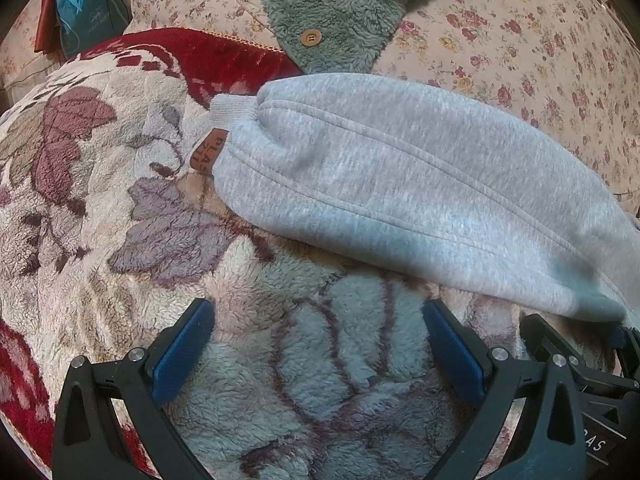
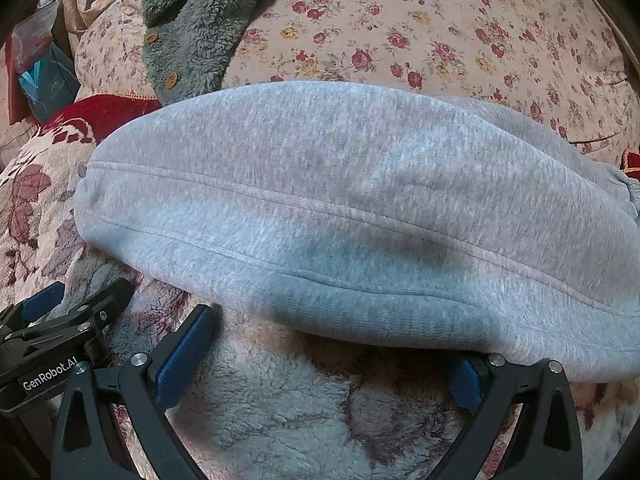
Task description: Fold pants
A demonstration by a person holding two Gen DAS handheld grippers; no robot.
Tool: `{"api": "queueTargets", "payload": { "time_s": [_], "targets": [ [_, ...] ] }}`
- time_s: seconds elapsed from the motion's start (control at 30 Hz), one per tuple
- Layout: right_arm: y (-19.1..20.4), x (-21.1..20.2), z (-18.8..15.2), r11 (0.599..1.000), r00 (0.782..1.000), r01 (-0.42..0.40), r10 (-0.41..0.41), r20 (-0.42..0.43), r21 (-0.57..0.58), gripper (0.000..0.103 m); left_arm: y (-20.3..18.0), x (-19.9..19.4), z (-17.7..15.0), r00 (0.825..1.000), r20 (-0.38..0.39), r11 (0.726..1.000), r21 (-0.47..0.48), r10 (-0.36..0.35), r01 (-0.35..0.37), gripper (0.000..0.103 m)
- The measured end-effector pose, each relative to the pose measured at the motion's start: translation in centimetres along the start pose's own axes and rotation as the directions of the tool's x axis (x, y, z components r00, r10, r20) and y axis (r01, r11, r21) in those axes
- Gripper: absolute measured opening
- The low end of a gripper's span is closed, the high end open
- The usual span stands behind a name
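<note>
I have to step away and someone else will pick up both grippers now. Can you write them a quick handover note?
Left gripper: open, empty, over the fleece blanket, just short of the grey pants.
Right gripper: open, holding nothing; one finger is tucked under the pants' near edge.
Pants lie in a long folded bundle, cuff and brown tag toward the left.
Left to do: probably one more fold across the length.

Your pants (image 2: pixel 340 208) are matt heather-grey sweatshirt knit with raised seams, a ribbed cuff (image 1: pixel 232 110) and a tan leather-look tag (image 1: pixel 209 150). The blanket (image 1: pixel 300 368) under them is shaggy fleece. Your left gripper (image 1: pixel 320 320) has matt black plastic arms, textured blue pads (image 1: pixel 182 354) and shiny metal screws.
</note>
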State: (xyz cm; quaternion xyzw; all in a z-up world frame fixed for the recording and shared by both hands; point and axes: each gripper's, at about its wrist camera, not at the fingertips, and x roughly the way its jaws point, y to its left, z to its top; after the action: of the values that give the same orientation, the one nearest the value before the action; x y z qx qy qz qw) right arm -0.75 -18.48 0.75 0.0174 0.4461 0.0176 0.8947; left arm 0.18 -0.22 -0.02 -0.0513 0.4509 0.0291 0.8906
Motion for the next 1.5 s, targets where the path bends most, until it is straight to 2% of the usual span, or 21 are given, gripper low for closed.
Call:
{"api": "queueTargets", "payload": {
  "time_s": [0.13,0.2,0.3,0.37,0.47,0.57,0.77,0.97,1.1,1.27,1.4,1.5],
  "targets": [
    [-0.3,0.2,0.3,1.0,0.999,-0.029,0.028,-0.026,-0.01,0.103,-0.1,-0.6,0.3,0.998,-0.06,1.0,0.001,0.01,-0.01,0.103],
    [-0.7,0.0,0.3,0.992,0.993,-0.109,0.105,-0.051,-0.065,0.103,-0.1,-1.8,0.0,0.998,-0.056,1.0,-0.018,0.022,-0.023,0.103],
    [-2.2,-1.3,-0.4,0.965,0.969,-0.237,0.227,-0.093,-0.112,0.102,-0.3,-5.8,-1.5,0.998,0.037,0.995,-0.085,0.053,-0.05,0.103],
    [-4.5,-3.3,-1.3,0.942,0.942,-0.327,0.319,-0.105,-0.077,0.102,-0.7,-8.0,-2.3,0.995,0.082,0.993,-0.11,0.053,-0.044,0.103],
    [-7.3,-6.1,-2.5,0.926,0.926,-0.373,0.367,-0.092,-0.056,0.102,-2.3,-11.7,-3.4,0.989,0.14,0.99,-0.135,0.046,-0.027,0.103],
    [-10.6,-9.8,-3.6,0.926,0.93,-0.367,0.366,-0.029,-0.091,0.102,-5.2,-14.9,-4.4,0.984,0.175,0.991,-0.13,0.043,-0.021,0.103],
    [-17.1,-15.3,-4.2,0.949,0.951,-0.293,0.302,0.064,-0.115,0.103,-12.4,-17.9,-5.9,0.981,0.195,0.999,-0.034,-0.011,0.018,0.103],
    [-22.3,-18.3,-5.4,0.967,0.962,-0.238,0.248,0.118,-0.092,0.103,-18.4,-20.1,-7.0,0.973,0.219,0.997,0.052,-0.069,0.058,0.103],
    [-24.8,-19.3,-6.0,0.976,0.967,-0.21,0.215,0.137,-0.054,0.103,-21.6,-21.1,-7.6,0.969,0.237,0.992,0.116,-0.074,0.047,0.103],
    [-27.0,-19.1,-6.5,0.981,0.971,-0.193,0.193,0.144,-0.016,0.103,-23.2,-20.3,-8.1,0.972,0.225,0.988,0.149,-0.065,0.032,0.103],
    [-28.2,-18.0,-7.0,0.983,0.976,-0.183,0.178,0.129,0.031,0.103,-23.4,-18.8,-7.7,0.976,0.191,0.989,0.125,-0.101,0.078,0.103],
    [-28.9,-17.4,-7.4,0.983,0.98,-0.176,0.171,0.103,0.042,0.103,-22.7,-17.6,-6.8,0.977,0.157,0.989,0.059,-0.141,0.133,0.103]
  ]
}}
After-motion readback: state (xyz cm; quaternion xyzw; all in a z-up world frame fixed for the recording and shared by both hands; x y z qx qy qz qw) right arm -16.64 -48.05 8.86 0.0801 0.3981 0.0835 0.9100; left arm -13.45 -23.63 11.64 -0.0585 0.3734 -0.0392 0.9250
